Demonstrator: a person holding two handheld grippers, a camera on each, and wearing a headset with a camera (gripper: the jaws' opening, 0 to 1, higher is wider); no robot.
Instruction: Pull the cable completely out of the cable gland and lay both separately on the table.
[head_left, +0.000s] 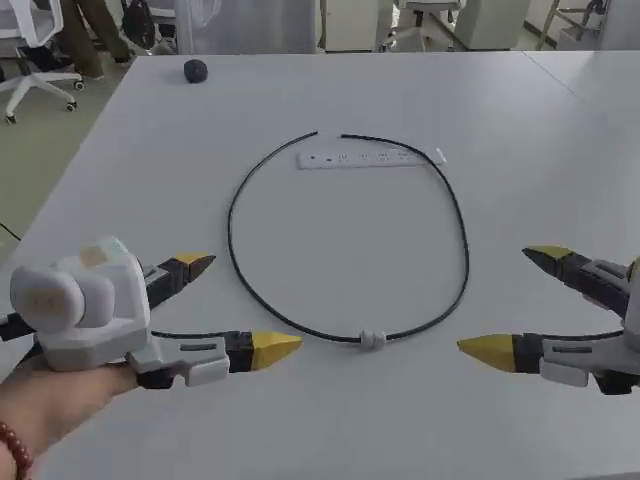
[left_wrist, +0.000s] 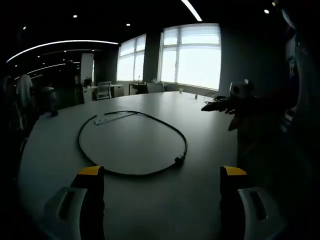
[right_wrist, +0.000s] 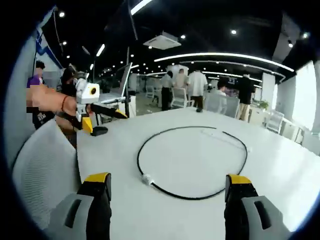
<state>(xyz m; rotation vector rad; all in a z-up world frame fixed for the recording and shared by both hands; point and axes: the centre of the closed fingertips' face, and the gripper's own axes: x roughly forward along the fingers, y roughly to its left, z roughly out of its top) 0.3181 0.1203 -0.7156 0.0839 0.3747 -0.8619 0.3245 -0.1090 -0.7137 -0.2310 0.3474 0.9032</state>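
A thin black cable (head_left: 235, 245) lies in a wide loop on the white table (head_left: 330, 420), its two ends nearly meeting at the far side. A small pale cable gland (head_left: 371, 339) sits threaded on the loop's near arc; it is also seen as the gland (left_wrist: 178, 159) and the gland (right_wrist: 146, 179). My left gripper (head_left: 245, 308) hovers open at the near left, a short way from the cable. My right gripper (head_left: 510, 300) hovers open at the near right. Nothing is between either pair of jaws. The cable (left_wrist: 95, 122) and the cable (right_wrist: 200, 131) lie ahead of each gripper.
A white power strip (head_left: 365, 157) lies flat just inside the loop's far end. A small dark object (head_left: 195, 70) sits near the table's far left corner. Office chairs (head_left: 30, 60) and several people (right_wrist: 195, 82) are beyond the table.
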